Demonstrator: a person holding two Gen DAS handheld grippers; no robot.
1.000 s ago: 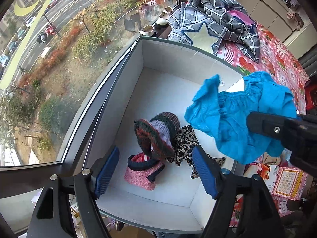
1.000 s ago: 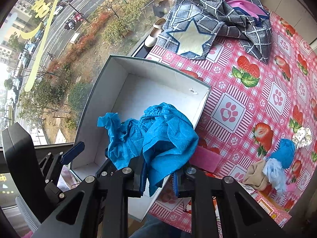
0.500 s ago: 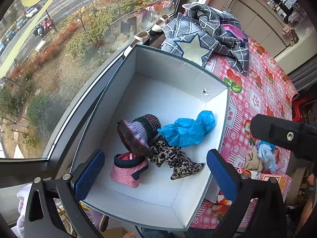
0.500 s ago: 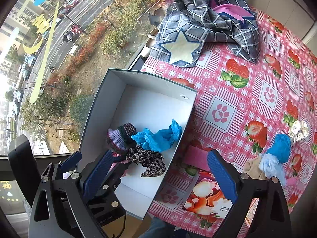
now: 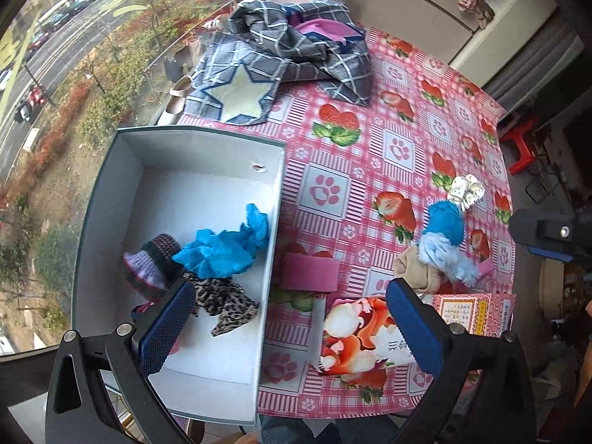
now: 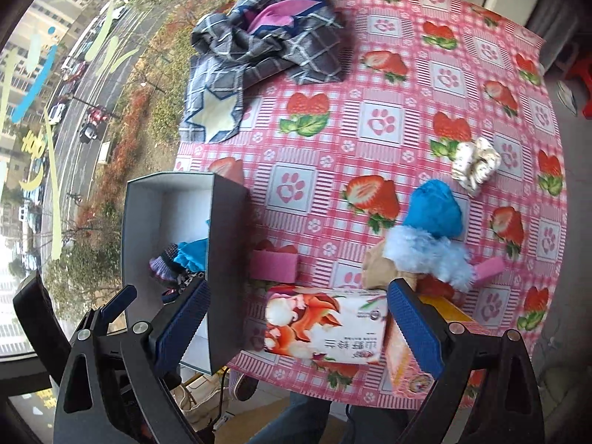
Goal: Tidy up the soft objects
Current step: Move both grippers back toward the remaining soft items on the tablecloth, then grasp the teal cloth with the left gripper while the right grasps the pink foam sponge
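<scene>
A large window [image 5: 74, 85] overlooking a street and trees fills the left side, and against it stands a bench [image 5: 370, 162] covered by a pink cloth printed with strawberries and paw prints. At the bench's left edge sits an open grey box [image 5: 207, 148] with a white inside. It holds a striped knitted hat [image 5: 155, 262], a crumpled bright blue cloth [image 5: 225, 246] and a leopard-print cloth [image 5: 225, 301]; a pink item near the box's front corner is mostly hidden behind the left tool [image 5: 292, 329], whose blue-padded fingers are spread wide with nothing between them. From the right wrist view the box's near wall hides most of these contents. At the far edge lies a grey plaid blanket [image 5: 288, 59] with a pale star patch. Just right of the box rests a pink sponge-like block [image 5: 310, 272], and in front of it a tissue pack [image 6: 329, 325] printed with a squirrel and Chinese characters too small to read surely. The right tool [image 6: 296, 329] hovers over that pack, its fingers also spread and empty. Further right, a heap of soft things lies touching: a beige cloth [image 6: 381, 268], a pale blue fluffy piece [image 6: 433, 255] and a bright blue bundle [image 6: 434, 209]. Beside it sits a white dotted scrunchie [image 6: 475, 164].
</scene>
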